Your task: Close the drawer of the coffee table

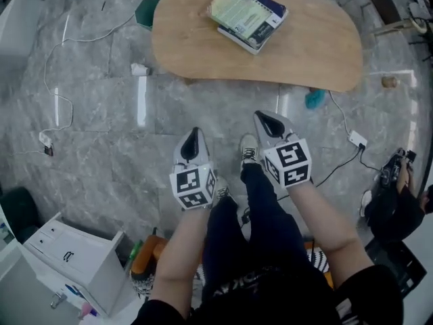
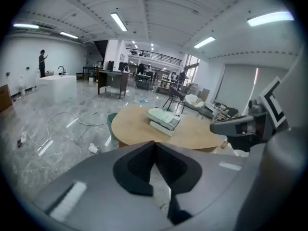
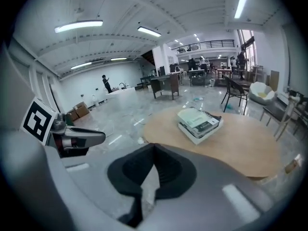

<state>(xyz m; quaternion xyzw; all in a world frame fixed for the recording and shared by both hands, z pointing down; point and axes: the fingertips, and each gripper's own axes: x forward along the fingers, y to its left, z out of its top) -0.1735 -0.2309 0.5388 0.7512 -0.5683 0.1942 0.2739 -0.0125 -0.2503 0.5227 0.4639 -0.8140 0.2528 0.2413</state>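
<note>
Wooden coffee table [image 1: 304,53], head view: far side, carrying a stack of books [image 1: 247,17], well apart from the left gripper [image 1: 195,134] and right gripper [image 1: 265,118]. Left gripper view: jaws pressed together, nothing between. Right gripper view: jaws likewise closed and empty.

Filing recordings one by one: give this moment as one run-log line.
left gripper: shut, empty | right gripper: shut, empty | both over floor, short of coffee table | books on it | drawer: not in view

Empty right gripper [image 3: 154,148], fingers together; coffee table [image 3: 240,146] ahead, books [image 3: 198,123] on top
</note>
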